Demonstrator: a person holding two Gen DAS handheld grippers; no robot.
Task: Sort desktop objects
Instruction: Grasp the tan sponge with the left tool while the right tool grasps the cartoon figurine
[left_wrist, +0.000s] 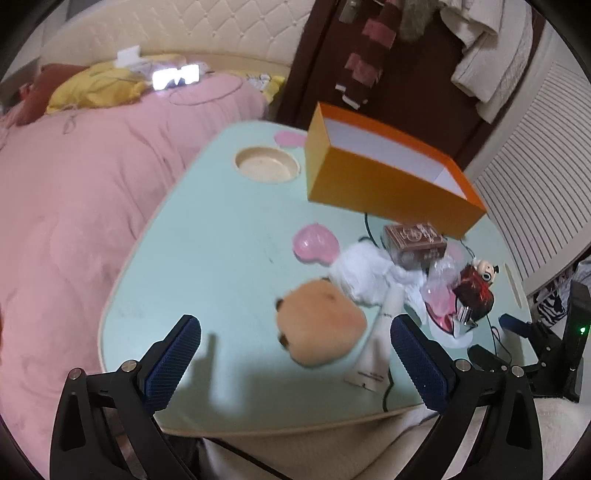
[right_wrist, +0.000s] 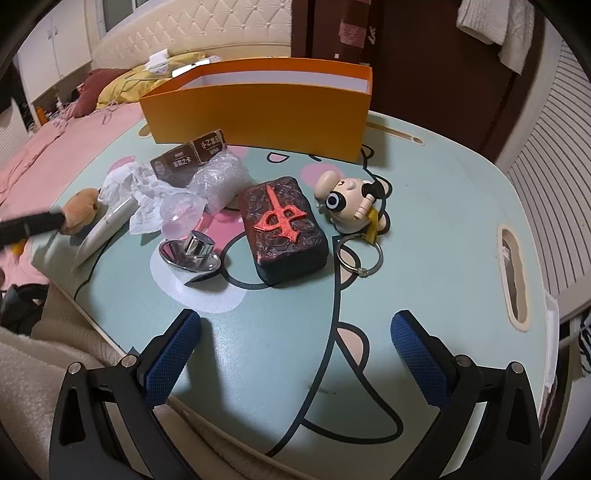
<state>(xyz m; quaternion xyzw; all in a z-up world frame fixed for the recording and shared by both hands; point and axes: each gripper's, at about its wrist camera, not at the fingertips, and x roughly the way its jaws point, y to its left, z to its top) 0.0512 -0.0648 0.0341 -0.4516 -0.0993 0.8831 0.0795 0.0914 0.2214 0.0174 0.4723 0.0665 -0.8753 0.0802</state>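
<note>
Beyond the table's far left edge lies a bed with a pink quilt (left_wrist: 85, 192), a yellow pillow (left_wrist: 92, 88) and a cream tufted headboard (left_wrist: 192, 33). A dark wooden door (right_wrist: 424, 66) hung with pale clothing (left_wrist: 491, 48) stands behind the far edge; a white slatted panel (right_wrist: 554, 192) flanks the right edge.

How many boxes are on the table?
2. The big orange box stands open at the table's far side. The small brown card box lies just in front of it, beside crinkly plastic. Others may hide under that.

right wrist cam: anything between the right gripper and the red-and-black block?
Nothing. In the right wrist view only bare printed tabletop separates the open right gripper from the red-and-black block.
</note>
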